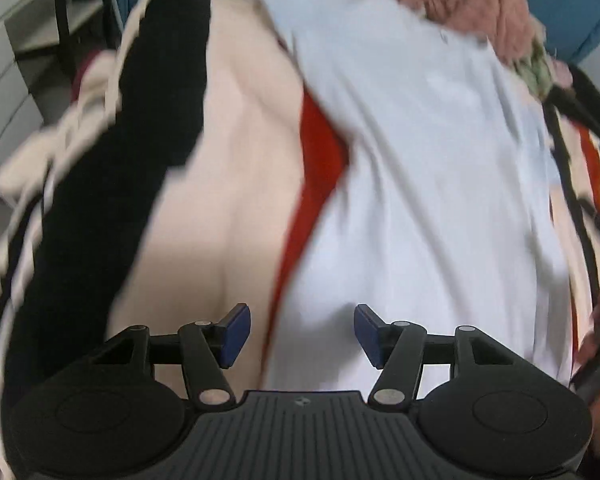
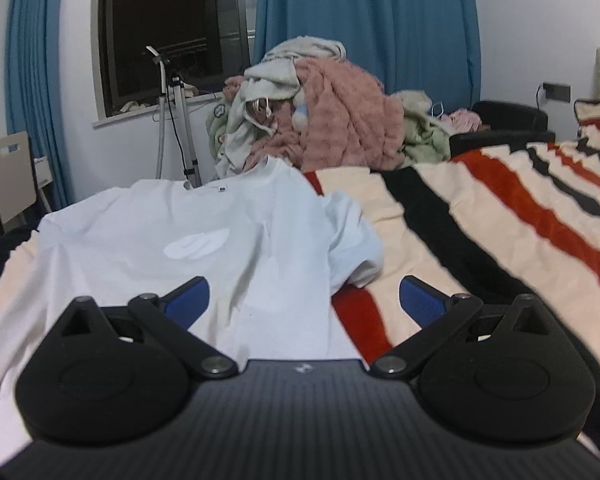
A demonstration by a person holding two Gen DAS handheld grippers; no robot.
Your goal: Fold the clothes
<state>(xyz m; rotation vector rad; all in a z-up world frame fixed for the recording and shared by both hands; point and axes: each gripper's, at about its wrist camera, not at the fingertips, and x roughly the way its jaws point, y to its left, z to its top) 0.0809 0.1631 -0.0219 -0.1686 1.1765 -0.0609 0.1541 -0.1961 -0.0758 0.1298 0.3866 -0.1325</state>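
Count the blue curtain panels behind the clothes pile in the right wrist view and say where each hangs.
2. One curtain panel hangs left of the dark window; the other curtain panel hangs right of it, behind the clothes pile. More may lie outside the frame.

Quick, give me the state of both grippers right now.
Left gripper: jaws open, holding nothing, over the white T-shirt.
Right gripper: jaws open, holding nothing, at the shirt's edge.

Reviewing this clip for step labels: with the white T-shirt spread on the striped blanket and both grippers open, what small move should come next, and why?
Probably the right gripper should ease forward and close on the white T-shirt's bunched sleeve, to fold it inward. Both grippers are open and hold nothing, the shirt lies roughly flat on the striped blanket, and that sleeve sticks out just ahead. The left gripper hovers over the shirt's other edge.
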